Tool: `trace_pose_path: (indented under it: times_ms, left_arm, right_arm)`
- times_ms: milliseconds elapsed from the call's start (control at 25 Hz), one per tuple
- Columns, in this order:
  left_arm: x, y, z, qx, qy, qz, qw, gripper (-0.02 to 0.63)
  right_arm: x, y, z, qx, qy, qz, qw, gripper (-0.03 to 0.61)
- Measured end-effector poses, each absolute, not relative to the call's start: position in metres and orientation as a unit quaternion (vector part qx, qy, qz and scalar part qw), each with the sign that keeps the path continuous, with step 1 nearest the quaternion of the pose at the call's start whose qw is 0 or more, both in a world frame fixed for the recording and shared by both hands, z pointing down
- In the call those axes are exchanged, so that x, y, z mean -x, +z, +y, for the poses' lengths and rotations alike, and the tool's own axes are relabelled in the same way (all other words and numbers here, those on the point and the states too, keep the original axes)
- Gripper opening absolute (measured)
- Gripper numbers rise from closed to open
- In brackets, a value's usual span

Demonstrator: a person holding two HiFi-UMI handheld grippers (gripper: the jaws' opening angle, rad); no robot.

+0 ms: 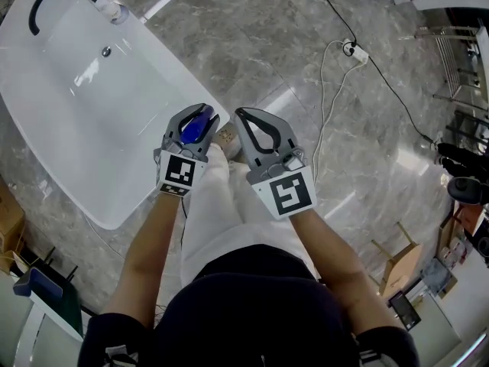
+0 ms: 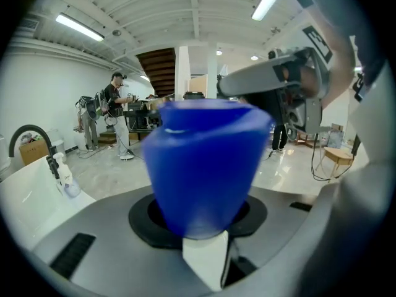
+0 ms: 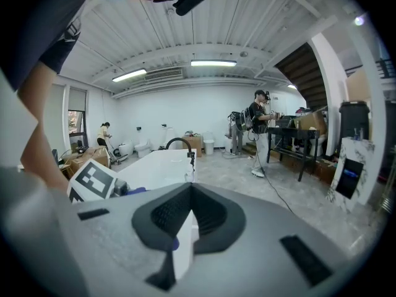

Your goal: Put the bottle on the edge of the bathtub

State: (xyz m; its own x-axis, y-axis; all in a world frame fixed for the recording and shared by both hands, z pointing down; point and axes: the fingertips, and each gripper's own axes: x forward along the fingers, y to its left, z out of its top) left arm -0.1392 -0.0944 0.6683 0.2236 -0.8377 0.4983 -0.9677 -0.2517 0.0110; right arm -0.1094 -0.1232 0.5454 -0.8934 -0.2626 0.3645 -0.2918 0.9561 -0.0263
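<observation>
Grip matters most in this carry: the left gripper [image 1: 200,115] has its jaws pinching the blue bottle [image 1: 195,128], which sits squarely between them. The right gripper [image 1: 241,115], just beside it at three o'clock, is empty, jaws pressed together. I judge the best move is a level, unhurried lowering toward the bathtub [image 1: 179,79] rim at ten o'clock, base down, letting go only once the bottle stands flat. Farther off, a black faucet [image 1: 36,6] arches over the tub's far end.
</observation>
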Motion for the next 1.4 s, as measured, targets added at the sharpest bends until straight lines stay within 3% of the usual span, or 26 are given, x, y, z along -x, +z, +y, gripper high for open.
trace_pose_path:
  times_ms: [640, 1400]
  left_arm:
    - [0.126, 0.745, -0.103, -0.784, 0.248, -0.540, 0.182, 0.146]
    - [0.122, 0.759, -0.108, -0.793, 0.253, -0.527, 0.174, 0.147]
  right_arm:
    - [0.100, 0.566, -0.122, -0.151, 0.045, -0.966, 0.204, 0.002]
    - [0.098, 0.584, -0.123, -0.157, 0.056, -0.961, 0.222, 0.002]
